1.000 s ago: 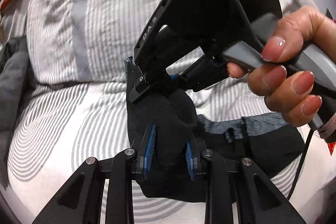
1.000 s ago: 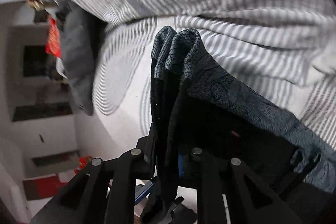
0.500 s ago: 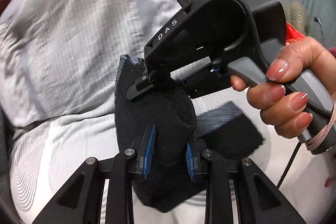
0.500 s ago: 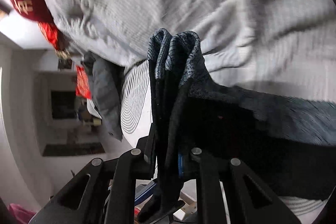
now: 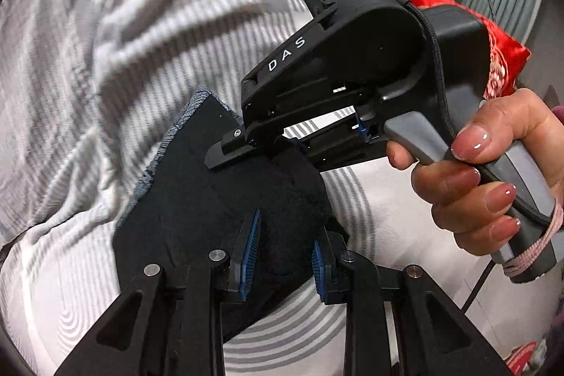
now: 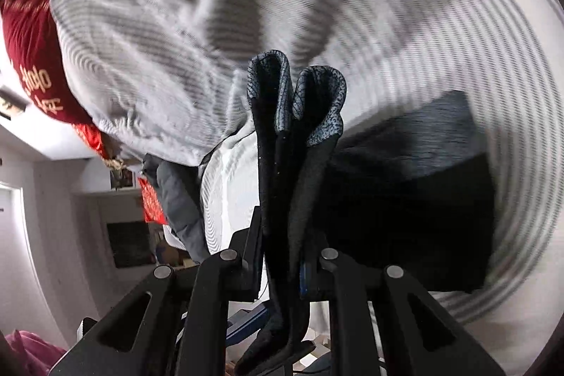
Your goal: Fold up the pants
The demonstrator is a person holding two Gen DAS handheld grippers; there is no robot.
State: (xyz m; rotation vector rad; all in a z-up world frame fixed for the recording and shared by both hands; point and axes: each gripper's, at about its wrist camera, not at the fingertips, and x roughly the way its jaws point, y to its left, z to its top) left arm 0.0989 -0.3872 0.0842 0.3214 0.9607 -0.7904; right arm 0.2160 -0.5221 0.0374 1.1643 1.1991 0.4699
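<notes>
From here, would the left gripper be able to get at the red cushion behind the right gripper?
Probably not as things stand. The left gripper is shut on the pants, and the right gripper, with the hand holding it, sits between it and the red cushion.

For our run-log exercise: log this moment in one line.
left tool: shut on pants | right tool: shut on pants | pants: bunched above striped bedding

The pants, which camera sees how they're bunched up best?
The right wrist view: the pants stand up between the right gripper fingers, their folded edges showing. The left wrist view shows a dark bundle in the left gripper, partly hidden.
</notes>
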